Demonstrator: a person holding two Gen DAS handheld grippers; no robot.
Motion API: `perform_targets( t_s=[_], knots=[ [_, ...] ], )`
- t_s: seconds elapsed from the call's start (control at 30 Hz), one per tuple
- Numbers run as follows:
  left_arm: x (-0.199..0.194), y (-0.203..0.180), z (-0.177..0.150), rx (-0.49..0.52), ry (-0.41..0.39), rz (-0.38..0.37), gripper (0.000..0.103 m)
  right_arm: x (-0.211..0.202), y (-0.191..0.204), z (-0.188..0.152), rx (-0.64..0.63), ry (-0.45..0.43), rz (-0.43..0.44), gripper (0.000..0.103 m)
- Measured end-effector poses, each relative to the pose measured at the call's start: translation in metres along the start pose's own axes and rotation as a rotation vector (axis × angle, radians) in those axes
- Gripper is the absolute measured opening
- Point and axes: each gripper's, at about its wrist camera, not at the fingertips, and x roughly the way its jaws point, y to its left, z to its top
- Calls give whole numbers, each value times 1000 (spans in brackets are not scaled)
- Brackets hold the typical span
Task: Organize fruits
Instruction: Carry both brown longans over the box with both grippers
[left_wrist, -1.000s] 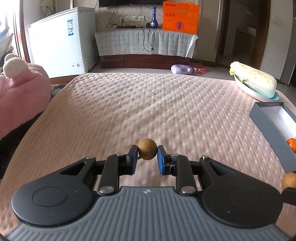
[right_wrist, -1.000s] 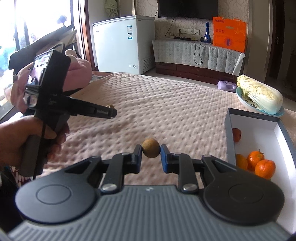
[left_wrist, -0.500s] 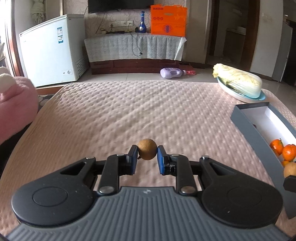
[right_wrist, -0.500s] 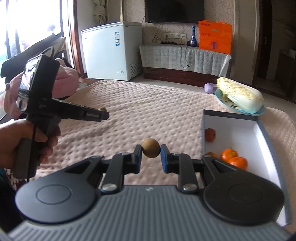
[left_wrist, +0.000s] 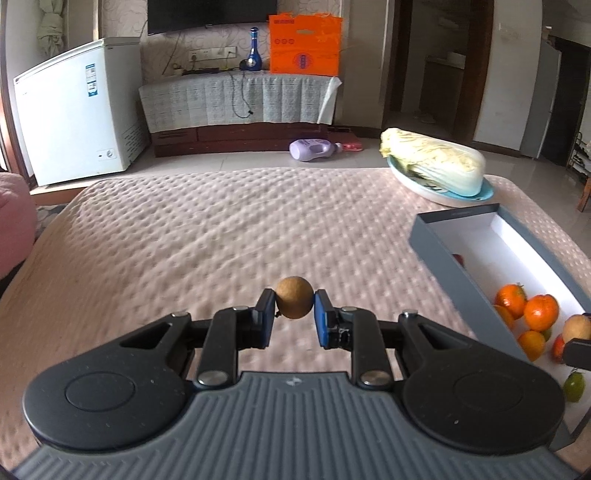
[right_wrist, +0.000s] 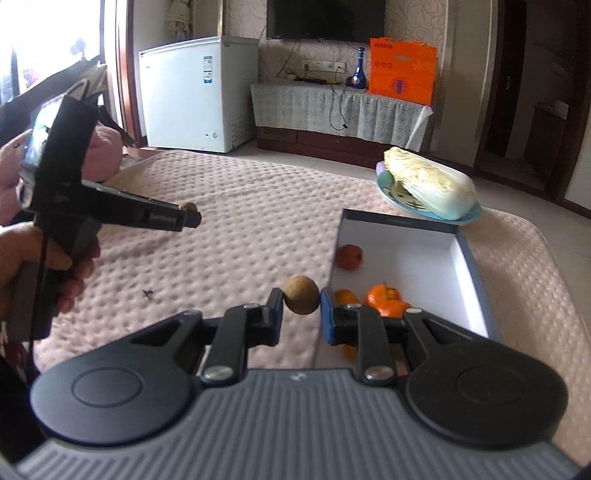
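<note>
My left gripper (left_wrist: 294, 313) is shut on a small round brown fruit (left_wrist: 294, 302), held above the pink quilt. My right gripper (right_wrist: 301, 310) is shut on a second brown fruit (right_wrist: 301, 294), just left of the grey box (right_wrist: 476, 266). The white-lined box holds several oranges (right_wrist: 384, 295) and a red fruit (right_wrist: 349, 256). In the left wrist view the box (left_wrist: 439, 251) lies to the right with oranges (left_wrist: 541, 312) and a green fruit (left_wrist: 573, 386) inside; the right gripper's fruit (left_wrist: 577, 326) shows over it. The left gripper also shows in the right wrist view (right_wrist: 186, 216).
A Chinese cabbage (left_wrist: 432, 162) lies on a blue plate (left_wrist: 443, 195) at the quilt's far right corner, behind the box. A pink cushion (left_wrist: 14, 221) sits at the left edge. A white freezer (left_wrist: 74, 110) and a covered TV bench (left_wrist: 236, 99) stand beyond the bed.
Both grippers have moved right toward the box, each still holding its brown fruit. The right gripper's fruit now hangs over the box's near end.
</note>
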Motion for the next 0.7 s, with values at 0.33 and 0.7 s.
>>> perform_targets(
  t_s=[0.33, 0.7],
  knots=[
    [0, -32, 3, 35, -13, -49, 27, -4, -24, -11, 81, -7, -34, 24],
    [6, -66, 3, 67, -13, -94, 27, -8, -52, -25, 137, 6, -80, 24]
  ],
)
